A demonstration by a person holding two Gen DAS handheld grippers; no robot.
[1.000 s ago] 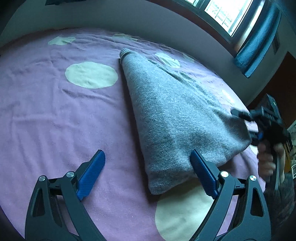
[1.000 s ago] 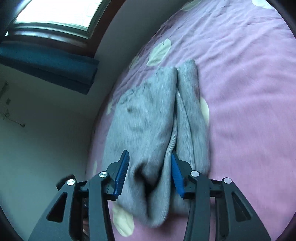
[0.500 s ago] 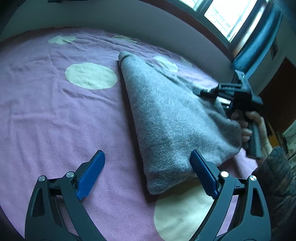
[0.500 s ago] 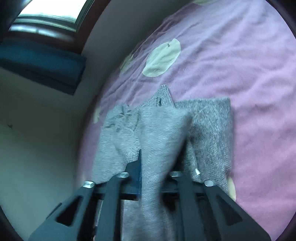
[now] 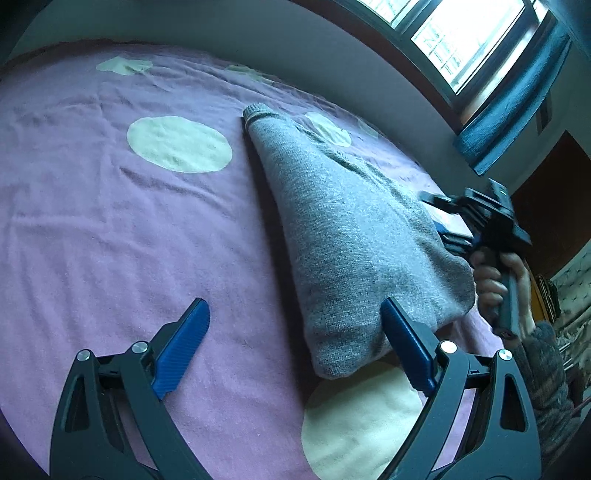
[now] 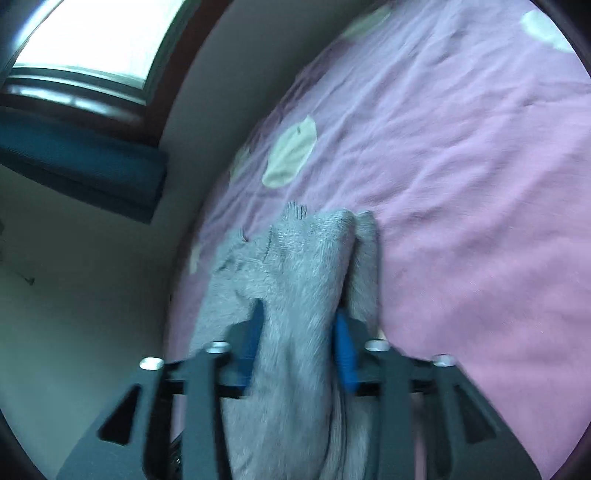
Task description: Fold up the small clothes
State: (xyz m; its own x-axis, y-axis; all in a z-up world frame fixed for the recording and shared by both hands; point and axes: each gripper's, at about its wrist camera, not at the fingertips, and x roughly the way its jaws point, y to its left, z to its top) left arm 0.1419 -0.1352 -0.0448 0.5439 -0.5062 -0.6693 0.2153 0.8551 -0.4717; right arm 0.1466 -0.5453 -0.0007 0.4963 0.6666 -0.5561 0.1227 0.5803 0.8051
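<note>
On the pink bedspread [image 5: 92,236] w/ pale dots lay the grey knit garment [image 5: 343,236], folded into a long wedge: narrow ribbed cuff end far up near a cream dot [image 5: 179,144], broad end near the cameras. It lay approx. mid-bed, running from the far dot row toward the near edge.

Left gripper [image 5: 295,343] hovered low over the near part of the bed, blue pads spread wide. Left pad [image 5: 183,347] was over bare sheet; right pad [image 5: 404,343] sat at the near corner of the garment's broad end, touching or just above it, couldn't tell which. Nothing was pinched.

Right gripper [image 6: 297,336] was at the garment's other side, a hand [image 5: 498,284] round its handle, patterned sleeve below. In the right wrist view, blurred, a bunched fold of the grey knit ran up btwn its two blue pads. Jaws were opening, at a middling gap; fabric filled the space, but whether the pads pressed on it couldn't be told through the blur.

Window [image 5: 461,33] and blue curtain [image 5: 513,96] stood beyond the far bed edge.
</note>
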